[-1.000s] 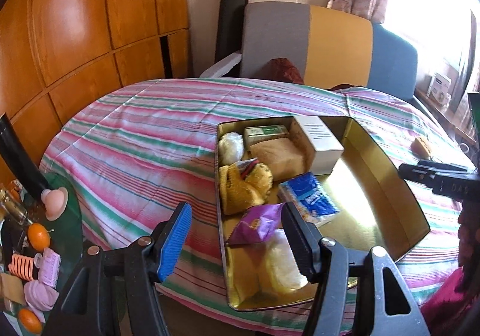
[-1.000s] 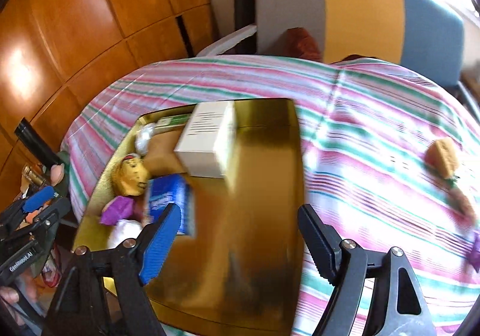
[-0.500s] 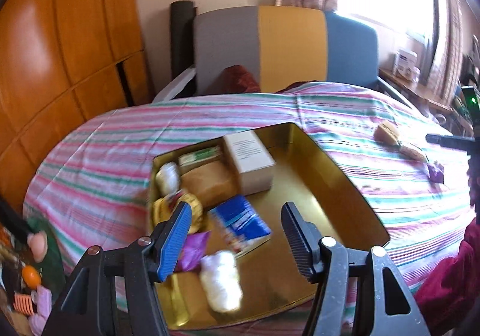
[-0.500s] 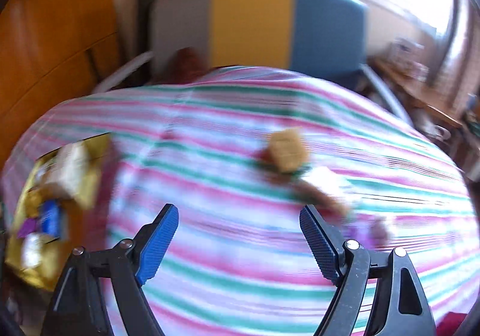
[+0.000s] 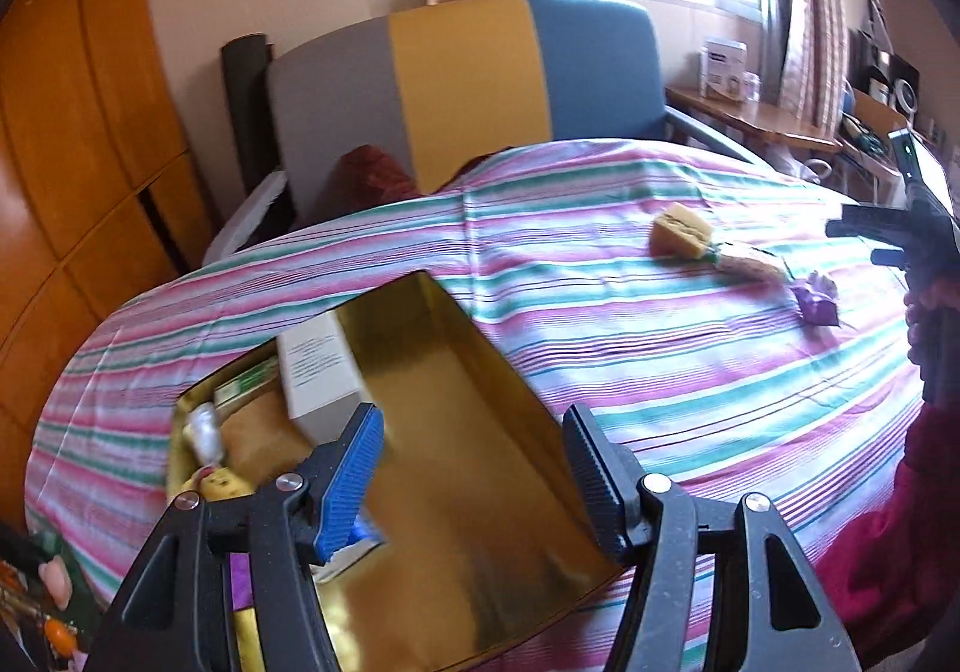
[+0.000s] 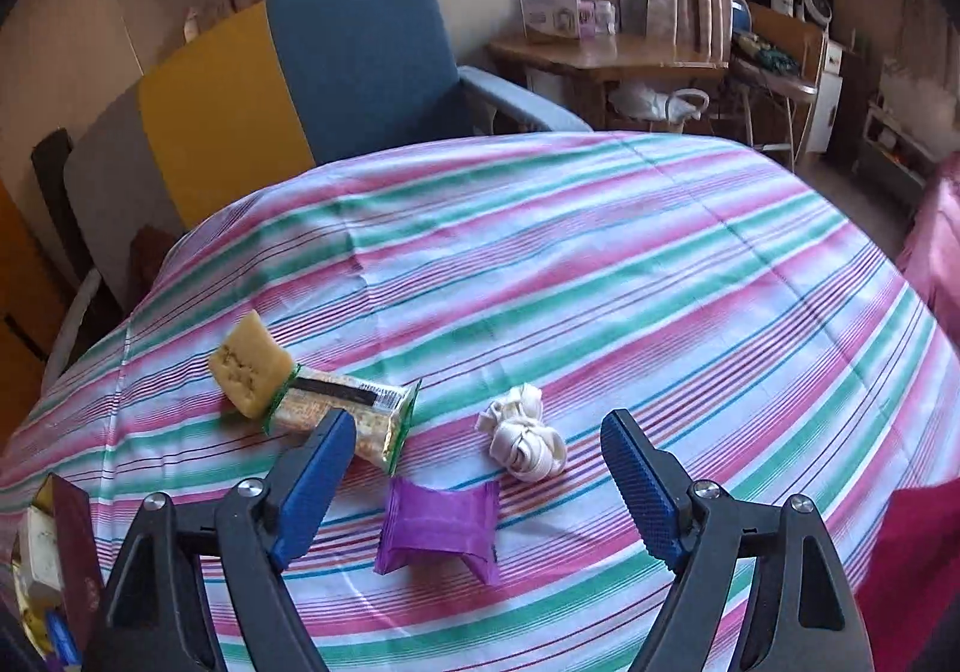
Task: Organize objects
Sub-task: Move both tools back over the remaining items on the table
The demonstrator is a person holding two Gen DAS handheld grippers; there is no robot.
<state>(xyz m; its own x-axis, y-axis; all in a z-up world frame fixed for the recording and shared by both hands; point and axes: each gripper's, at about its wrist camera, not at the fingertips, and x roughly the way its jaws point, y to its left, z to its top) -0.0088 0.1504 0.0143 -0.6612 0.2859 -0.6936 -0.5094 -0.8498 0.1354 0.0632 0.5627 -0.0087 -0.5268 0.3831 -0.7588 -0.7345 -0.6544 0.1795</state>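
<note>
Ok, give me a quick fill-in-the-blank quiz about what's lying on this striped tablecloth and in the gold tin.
1. The packet lying nearest between the right gripper fingers is ____ in colour.
2. The white box sits inside the ____ tin.
3. The yellow sponge touches one end of the cracker pack, whose wrapper edges are ____.
4. The knotted white cloth lies on the ____, outside the tin.

Missing words: purple; gold; green; tablecloth
</note>
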